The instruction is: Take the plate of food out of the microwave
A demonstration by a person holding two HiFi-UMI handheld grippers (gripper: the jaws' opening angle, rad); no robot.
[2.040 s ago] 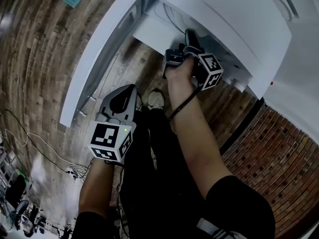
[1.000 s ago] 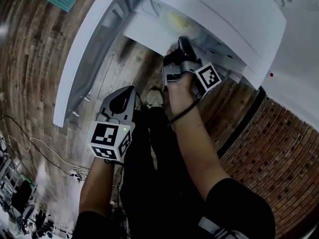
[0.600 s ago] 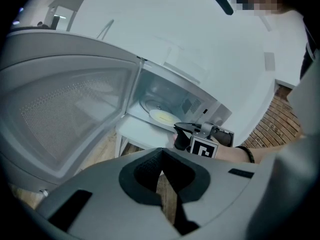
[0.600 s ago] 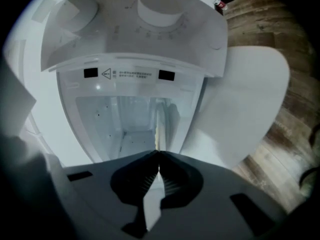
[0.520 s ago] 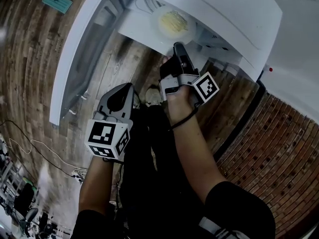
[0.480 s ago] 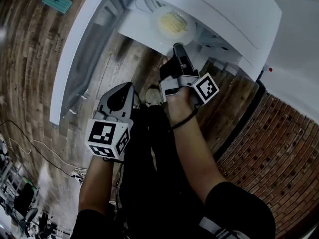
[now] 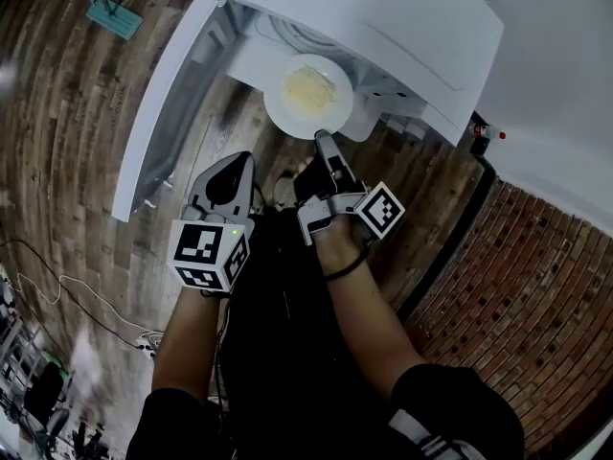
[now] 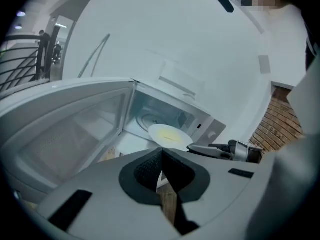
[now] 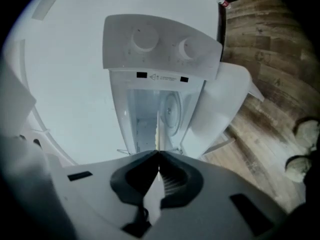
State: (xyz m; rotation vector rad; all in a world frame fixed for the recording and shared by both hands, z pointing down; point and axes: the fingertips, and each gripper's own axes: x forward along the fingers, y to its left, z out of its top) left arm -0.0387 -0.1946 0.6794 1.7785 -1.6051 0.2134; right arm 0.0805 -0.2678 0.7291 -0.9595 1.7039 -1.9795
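A white plate (image 7: 308, 96) with pale yellow food hangs just in front of the open white microwave (image 7: 383, 22). My right gripper (image 7: 323, 135) is shut on the plate's near rim. In the right gripper view the plate (image 9: 158, 129) shows edge-on, running from between the closed jaws toward the microwave cavity (image 9: 150, 119). My left gripper (image 7: 238, 164) hangs lower left of the plate, shut with nothing in it. The left gripper view has the plate (image 8: 170, 135) outside the cavity, with the right gripper (image 8: 225, 150) at its right edge.
The microwave door (image 7: 168, 103) stands wide open to the left. The control panel (image 9: 160, 46) carries two knobs. A brick wall (image 7: 517, 286) is at the right and a red-capped bottle (image 7: 487, 132) beside the microwave. Wooden floor (image 7: 67, 142) lies below, with a green object (image 7: 110, 12).
My right gripper has drawn back toward me with the plate, which has come out of the microwave cavity into full view. The left gripper has stayed in about the same place.
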